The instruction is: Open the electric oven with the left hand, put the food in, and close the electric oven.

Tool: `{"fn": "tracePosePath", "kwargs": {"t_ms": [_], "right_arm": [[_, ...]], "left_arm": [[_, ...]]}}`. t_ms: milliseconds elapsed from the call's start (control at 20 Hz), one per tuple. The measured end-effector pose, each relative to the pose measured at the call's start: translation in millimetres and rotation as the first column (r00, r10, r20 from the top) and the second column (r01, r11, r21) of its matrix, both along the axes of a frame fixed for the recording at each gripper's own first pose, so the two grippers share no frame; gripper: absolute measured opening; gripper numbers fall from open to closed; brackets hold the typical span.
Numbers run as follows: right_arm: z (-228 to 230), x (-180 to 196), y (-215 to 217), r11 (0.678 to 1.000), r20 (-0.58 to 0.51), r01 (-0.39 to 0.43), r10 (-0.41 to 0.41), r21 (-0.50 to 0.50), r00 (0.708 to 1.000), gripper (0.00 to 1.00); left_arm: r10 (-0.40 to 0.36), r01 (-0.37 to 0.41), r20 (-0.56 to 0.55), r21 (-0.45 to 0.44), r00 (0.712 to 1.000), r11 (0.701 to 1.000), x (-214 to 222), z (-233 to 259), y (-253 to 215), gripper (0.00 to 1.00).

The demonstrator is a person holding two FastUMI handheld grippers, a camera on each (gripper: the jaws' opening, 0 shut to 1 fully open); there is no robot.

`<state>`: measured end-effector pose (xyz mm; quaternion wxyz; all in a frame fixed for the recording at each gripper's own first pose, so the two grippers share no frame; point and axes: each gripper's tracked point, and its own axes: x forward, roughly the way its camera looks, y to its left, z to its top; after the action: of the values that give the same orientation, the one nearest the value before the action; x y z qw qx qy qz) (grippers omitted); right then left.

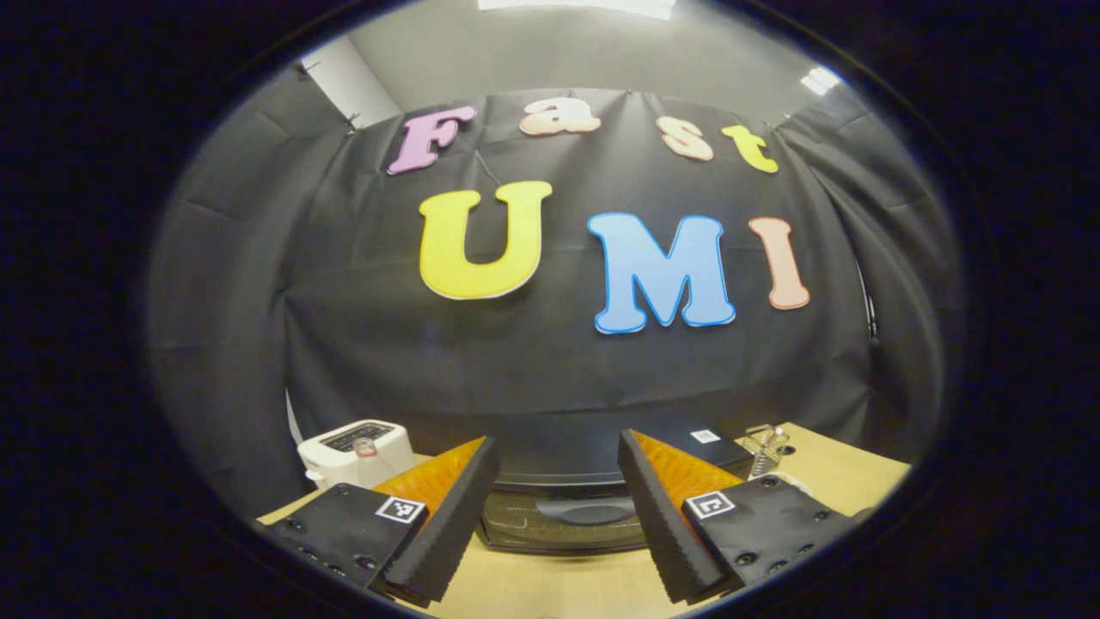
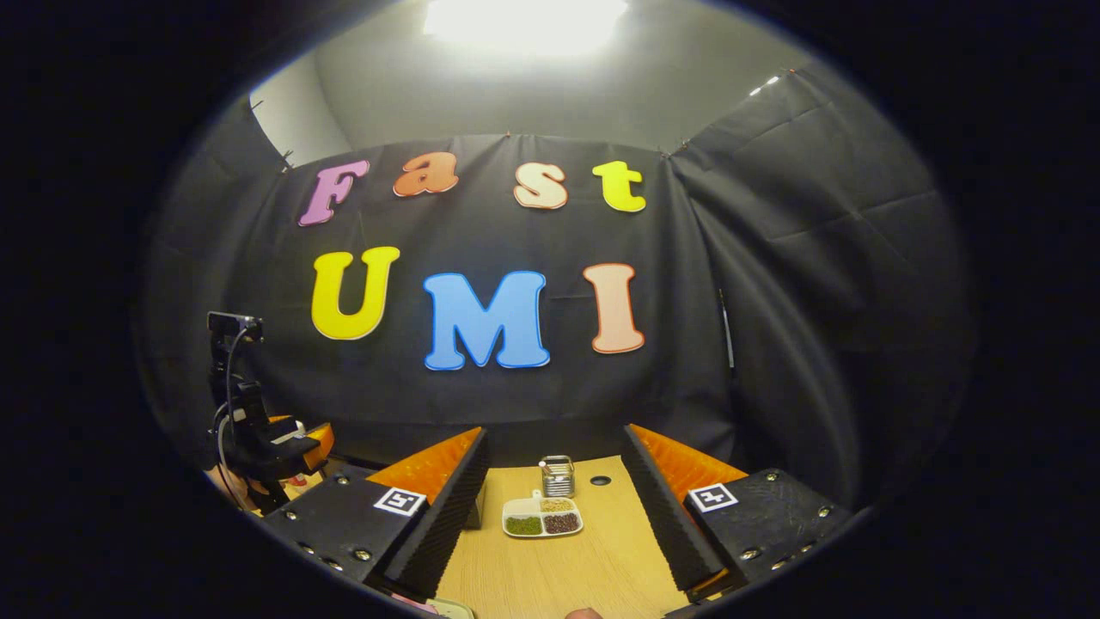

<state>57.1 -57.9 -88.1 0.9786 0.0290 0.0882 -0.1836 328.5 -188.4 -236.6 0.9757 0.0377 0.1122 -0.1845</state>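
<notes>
In the left gripper view, the left gripper sits low in the frame with its jaws spread wide and nothing between them. It is lined up on the electric oven, which lies at bottom centre, directly ahead between the two fingers. The oven's door looks closed, with a dark curved handle across its front, so my reading is that the opening step has not started and the gripper is held open to take that handle. Nothing lies on the wooden table between fingers and door.

Around the oven: a white appliance at lower left, beside the left finger, and a small wire rack at lower right, past the oven's top. Neither blocks the door's swing, as far as I can judge.

In the right gripper view, the right gripper is likewise open and empty, aimed at a divided white dish of food at bottom centre, probably waiting to carry it. Just behind the dish stands a small metal holder. At the left edge, the other gripper appears with its cable.
</notes>
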Motion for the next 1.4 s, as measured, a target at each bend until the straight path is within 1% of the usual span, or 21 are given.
{"fn": "tracePosePath", "kwargs": {"t_ms": [50, 100, 150, 200, 250, 400, 450, 500, 550, 700, 850, 900, 950, 1000, 1050, 1100, 1150, 1200, 1250, 1300, 1400], "right_arm": [[-2.9, -2.3, -0.9, 1.0, -0.013, 0.027, -0.027, 0.001, 1.0, 0.95], [-7.1, -5.2, -1.8, 0.999, -0.027, 0.05, -0.05, 0.002, 0.998, 0.95], [-11.1, -6.9, -1.8, 0.998, -0.042, 0.068, -0.068, 0.004, 0.997, 0.95], [-14.9, -8.7, -2.1, 0.997, -0.055, 0.083, -0.082, 0.007, 0.995, 0.95], [-17.2, -10.0, -2.7, 0.995, -0.064, 0.096, -0.095, 0.009, 0.993, 0.95], [-23.6, -13.9, -4.8, 0.993, -0.084, 0.119, -0.119, 0.005, 0.989, 0.95], [-24.5, -15.7, -4.8, 0.993, -0.09, 0.12, -0.119, 0.003, 0.989, 0.95], [-24.0, -17.4, -5.1, 0.993, -0.092, 0.12, -0.119, 0.0, 0.989, 0.96], [-22.8, -18.0, -4.8, 0.993, -0.093, 0.116, -0.116, -0.004, 0.989, 0.96], [-20.2, -21.9, -5.7, 0.995, -0.089, 0.1, -0.101, -0.016, 0.991, 0.95], [-14.0, -26.2, -6.8, 0.997, -0.079, 0.079, -0.081, -0.028, 0.994, 0.95], [-13.7, -27.5, -7.5, 0.997, -0.077, 0.069, -0.072, -0.034, 0.994, 0.95], [-11.3, -29.2, -7.0, 0.998, -0.074, 0.059, -0.062, -0.038, 0.995, 0.95], [-10.7, -31.4, -5.9, 0.998, -0.072, 0.045, -0.048, -0.042, 0.996, 0.95], [-9.7, -32.6, -4.3, 0.998, -0.073, 0.029, -0.033, -0.047, 0.997, 0.95], [-11.3, -33.9, -1.7, 0.999, -0.079, 0.009, -0.013, -0.049, 0.997, 0.95], [-12.2, -35.1, -0.2, 0.999, -0.083, -0.01, 0.005, -0.052, 0.997, 0.95], [-12.1, -37.4, 1.8, 0.998, -0.085, -0.025, 0.02, -0.055, 0.996, 0.95], [-11.6, -38.3, 3.2, 0.998, -0.087, -0.04, 0.035, -0.053, 0.996, 0.95], [-13.0, -39.8, 5.2, 0.997, -0.089, -0.054, 0.05, -0.049, 0.995, 0.95], [-14.3, -42.3, 7.4, 0.995, -0.096, -0.082, 0.077, -0.049, 0.992, 0.95]], "left_arm": [[-0.015, 0.015, -0.021, 0.005, 1.0, 1.0, 9.0, -14.4, -5.3, 0.99], [-0.026, 0.026, -0.047, 0.009, 0.999, 1.0, 15.6, -30.7, -9.9, 0.95], [-0.035, 0.036, -0.07, 0.013, 0.997, 0.999, 21.9, -44.2, -14.5, 0.99], [-0.041, 0.043, -0.089, 0.015, 0.995, 0.999, 26.9, -56.7, -18.4, 0.99], [-0.045, 0.047, -0.107, 0.016, 0.993, 0.999, 30.7, -69.2, -21.0, 0.91], [-0.048, 0.052, -0.154, 0.022, 0.987, 0.998, 36.2, -98.3, -28.5, 0.91], [-0.039, 0.045, -0.169, 0.031, 0.985, 0.998, 33.7, -105.0, -29.5, 0.99], [-0.042, 0.048, -0.137, 0.039, 0.99, 0.998, 36.6, -102.7, -31.5, 0.99], [-0.05, 0.057, -0.137, 0.047, 0.989, 0.997, 35.4, -103.3, -34.2, 0.99], [-0.035, 0.041, -0.12, 0.043, 0.992, 0.998, 29.1, -102.5, -32.3, 0.95], [-0.02, 0.025, -0.107, 0.043, 0.994, 0.999, 23.5, -101.3, -29.8, 0.95], [-0.014, 0.019, -0.109, 0.047, 0.994, 0.999, 20.1, -102.6, -29.3, 0.99], [-0.006, 0.011, -0.111, 0.046, 0.994, 0.999, 17.1, -101.9, -27.9, 0.99], [0.001, 0.004, -0.119, 0.047, 0.993, 0.999, 11.3, -103.5, -25.8, 0.95], [0.006, -0.001, -0.121, 0.049, 0.993, 0.999, 5.3, -103.6, -23.6, 0.99], [0.012, -0.005, -0.127, 0.055, 0.992, 0.998, -1.9, -105.3, -19.8, 0.95], [0.016, -0.008, -0.129, 0.06, 0.992, 0.998, -10.2, -105.7, -16.5, 0.99], [0.02, -0.011, -0.136, 0.066, 0.991, 0.998, -18.9, -109.2, -13.8, 0.99], [0.024, -0.014, -0.144, 0.07, 0.989, 0.997, -27.3, -112.2, -10.7, 0.95], [0.029, -0.017, -0.156, 0.076, 0.987, 0.997, -36.6, -117.1, -7.0, 0.99], [0.032, -0.018, -0.173, 0.082, 0.984, 0.996, -53.2, -125.1, -1.3, 0.96]]}}
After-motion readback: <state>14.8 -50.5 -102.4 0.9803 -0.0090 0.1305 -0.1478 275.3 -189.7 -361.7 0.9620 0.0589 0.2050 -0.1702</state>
